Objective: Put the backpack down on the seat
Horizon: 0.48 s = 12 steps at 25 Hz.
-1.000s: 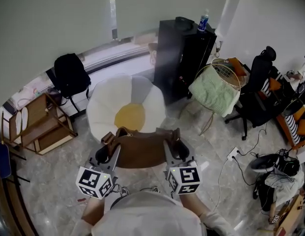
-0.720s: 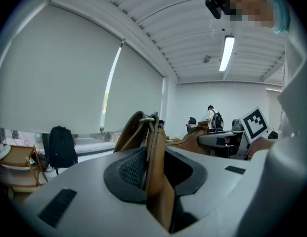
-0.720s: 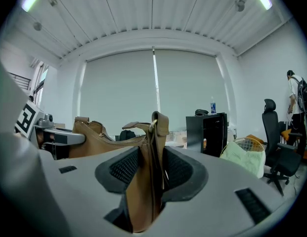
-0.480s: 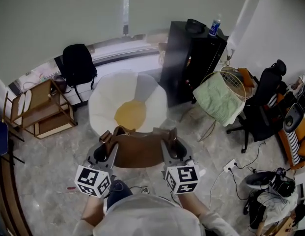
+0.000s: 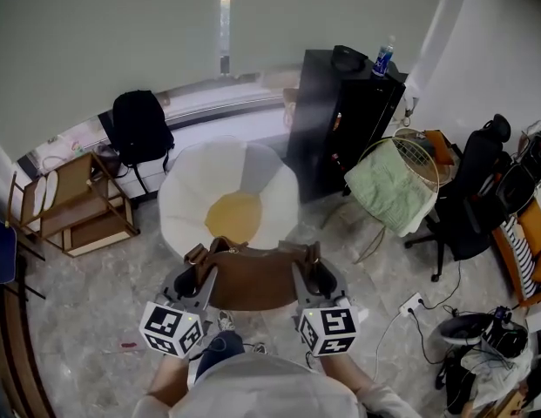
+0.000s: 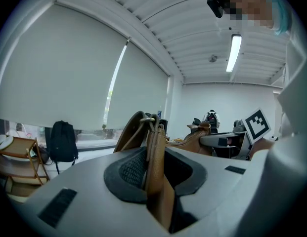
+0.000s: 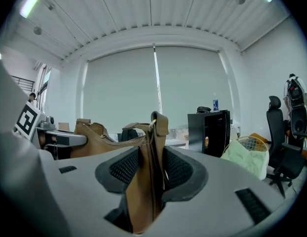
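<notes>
Backpack: the brown backpack (image 5: 253,279) is hanging between the two grippers, just in front of the near edge of the seat (image 5: 187,200), a white petal-shaped cushion with a yellow centre; it is not resting on the seat yet
Why held so: each gripper is taking one end of the top, so the bag is hanging level with its opening upward; judged, this is readying it to settle flat on the cushion
Left gripper (image 5: 193,273): its pads are pinching a leather strap (image 6: 154,181) at the bag's left end
Right gripper (image 5: 317,271): its pads are pinching the strap tab at the right end
Hand pose: both grippers are pointing forward and slightly downward, side by side, with the marker cubes nearest the person's body
</notes>
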### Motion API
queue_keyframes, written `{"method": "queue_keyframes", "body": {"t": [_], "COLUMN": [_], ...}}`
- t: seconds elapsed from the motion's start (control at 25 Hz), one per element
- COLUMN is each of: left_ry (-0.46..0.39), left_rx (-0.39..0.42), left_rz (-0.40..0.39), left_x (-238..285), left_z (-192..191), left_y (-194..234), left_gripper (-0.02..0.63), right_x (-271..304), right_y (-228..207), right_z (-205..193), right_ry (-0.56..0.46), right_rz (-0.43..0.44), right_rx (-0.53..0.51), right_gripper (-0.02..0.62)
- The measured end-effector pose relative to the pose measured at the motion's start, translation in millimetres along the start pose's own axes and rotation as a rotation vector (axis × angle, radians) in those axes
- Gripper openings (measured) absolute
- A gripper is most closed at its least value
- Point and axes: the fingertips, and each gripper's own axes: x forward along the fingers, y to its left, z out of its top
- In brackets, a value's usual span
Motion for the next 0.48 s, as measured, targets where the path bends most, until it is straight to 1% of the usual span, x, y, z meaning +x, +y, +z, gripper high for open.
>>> {"method": "queue_keyframes", "body": {"t": [0.28,0.48], "left_ry": [-0.013,-0.026], "left_rx": [0.014,0.032], "left_rz": [-0.045,-0.079], "left_x": [28,48], "left_z": [11,32], "left_y": [41,80], "left_gripper": [0.104,0.105], "right_x": [42,81], "right_y": [4,14], "right_z": [9,28], "right_ry": [-0.014,-0.038], "right_rz": [-0.041,-0.07], "right_rx": [0.002,0.007], "right_gripper": [0.172,0.172]}}
